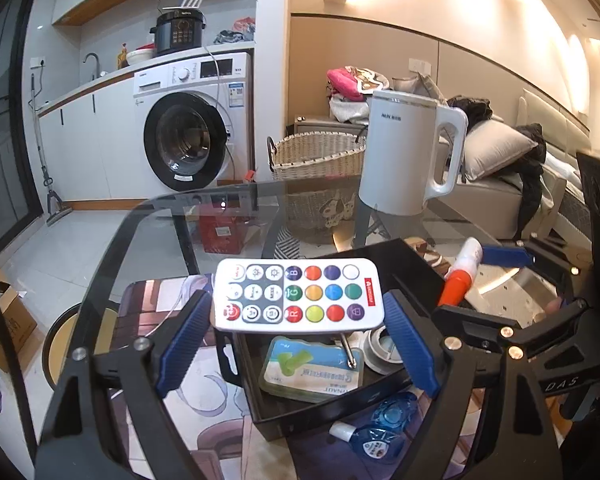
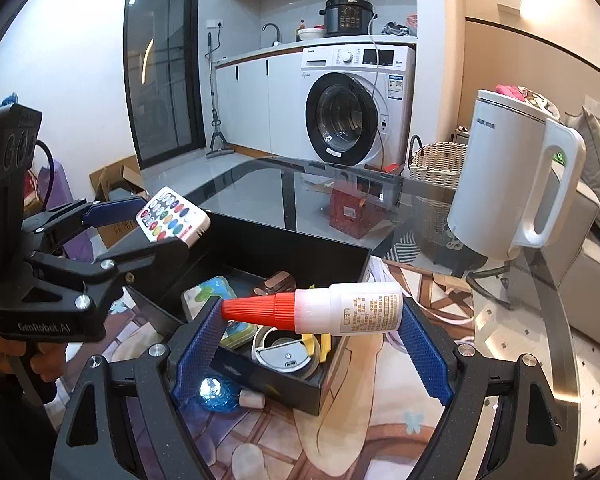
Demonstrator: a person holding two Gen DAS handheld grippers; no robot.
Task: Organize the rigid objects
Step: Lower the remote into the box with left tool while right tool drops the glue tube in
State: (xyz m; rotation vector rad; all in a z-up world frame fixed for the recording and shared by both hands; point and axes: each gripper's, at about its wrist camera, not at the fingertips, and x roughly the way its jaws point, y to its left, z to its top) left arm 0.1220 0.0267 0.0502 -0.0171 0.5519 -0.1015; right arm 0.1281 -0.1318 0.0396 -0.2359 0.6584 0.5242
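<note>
My left gripper point(image 1: 298, 344) is shut on a white remote point(image 1: 298, 296) with coloured buttons, held over the black box point(image 1: 416, 264). The remote also shows in the right wrist view point(image 2: 172, 216). My right gripper point(image 2: 312, 340) is shut on a white glue bottle point(image 2: 324, 312) with a red cap, held lengthwise over the black box point(image 2: 300, 252). The bottle also shows in the left wrist view point(image 1: 460, 276). In the box lie a green-and-white card pack point(image 1: 312, 368), a round metal lid point(image 2: 284, 356) and a yellow piece point(image 2: 316, 344).
A blue clear bottle point(image 1: 380, 428) lies on the glass table point(image 1: 160, 232) in front of the box. A white kettle point(image 2: 512, 176) stands at the table's far right. Beyond are a washing machine point(image 1: 188, 124), a wicker basket point(image 1: 320, 152) and a sofa.
</note>
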